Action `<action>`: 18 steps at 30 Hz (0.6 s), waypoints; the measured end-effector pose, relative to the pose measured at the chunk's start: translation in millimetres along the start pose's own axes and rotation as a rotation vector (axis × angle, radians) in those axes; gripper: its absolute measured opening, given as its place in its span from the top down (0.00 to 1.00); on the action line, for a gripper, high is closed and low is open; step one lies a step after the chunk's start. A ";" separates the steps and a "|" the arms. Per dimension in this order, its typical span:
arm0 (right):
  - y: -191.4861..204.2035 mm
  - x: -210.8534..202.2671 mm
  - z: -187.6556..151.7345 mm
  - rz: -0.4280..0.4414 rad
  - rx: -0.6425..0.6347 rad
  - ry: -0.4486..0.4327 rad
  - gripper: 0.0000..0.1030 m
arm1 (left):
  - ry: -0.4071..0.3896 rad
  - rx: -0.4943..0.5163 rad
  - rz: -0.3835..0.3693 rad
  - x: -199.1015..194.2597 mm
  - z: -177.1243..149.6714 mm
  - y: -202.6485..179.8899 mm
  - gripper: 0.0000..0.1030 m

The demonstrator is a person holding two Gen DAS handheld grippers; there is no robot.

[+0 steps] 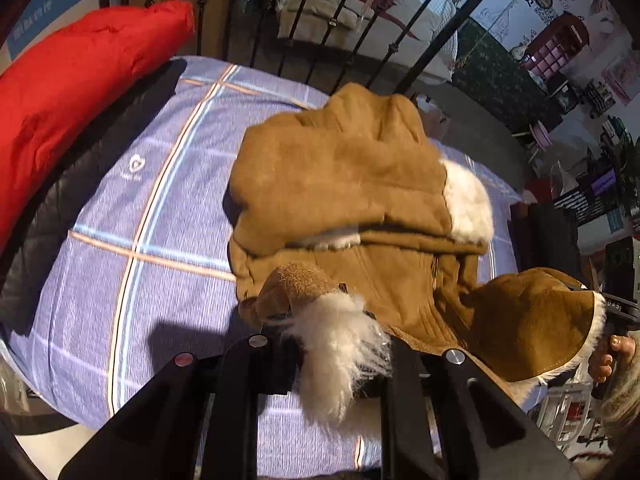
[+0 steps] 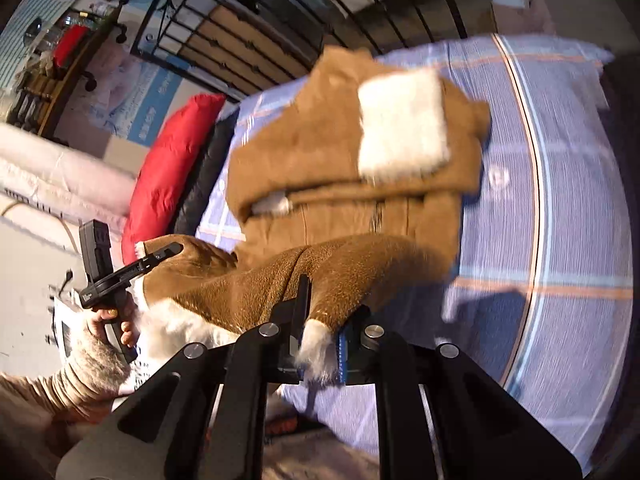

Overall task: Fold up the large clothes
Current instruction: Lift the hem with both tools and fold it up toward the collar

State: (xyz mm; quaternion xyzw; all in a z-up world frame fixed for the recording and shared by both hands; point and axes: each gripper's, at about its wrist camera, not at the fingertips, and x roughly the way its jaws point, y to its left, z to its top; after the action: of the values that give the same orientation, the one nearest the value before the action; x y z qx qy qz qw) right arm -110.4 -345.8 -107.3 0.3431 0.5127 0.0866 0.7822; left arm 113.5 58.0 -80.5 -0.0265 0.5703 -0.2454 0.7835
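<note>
A tan suede coat with white fur lining lies partly folded on the blue plaid bed, its sleeves laid across the body; it also shows in the right wrist view. My left gripper is shut on the coat's near hem, white fur hanging between its fingers. My right gripper is shut on another corner of the hem, a fur tuft at its fingertips. Both hold the hem lifted above the bed. The right gripper shows at the right edge of the left wrist view; the left gripper shows at the left of the right wrist view.
The blue plaid bed sheet spreads under the coat. A red down jacket and a black garment lie along the far side. A black metal bed frame stands behind. Cluttered shelves line the wall.
</note>
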 end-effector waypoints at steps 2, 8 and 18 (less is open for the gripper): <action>2.0 2.1 31.1 0.018 0.037 -0.036 0.89 | -0.028 -0.014 0.002 -3.7 27.3 4.9 0.84; -12.9 5.6 99.9 0.027 0.149 -0.119 0.89 | -0.022 -0.169 -0.017 22.2 100.5 35.2 0.85; -64.4 50.9 171.0 -0.040 0.341 -0.135 0.89 | 0.121 -0.309 0.026 113.4 162.9 64.9 0.85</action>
State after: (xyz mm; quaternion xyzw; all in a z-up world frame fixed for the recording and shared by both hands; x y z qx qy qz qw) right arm 46.4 -445.9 -144.6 0.4654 0.4730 -0.0403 0.7471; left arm 310.1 29.1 -144.5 -0.1248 0.6475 -0.1457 0.7375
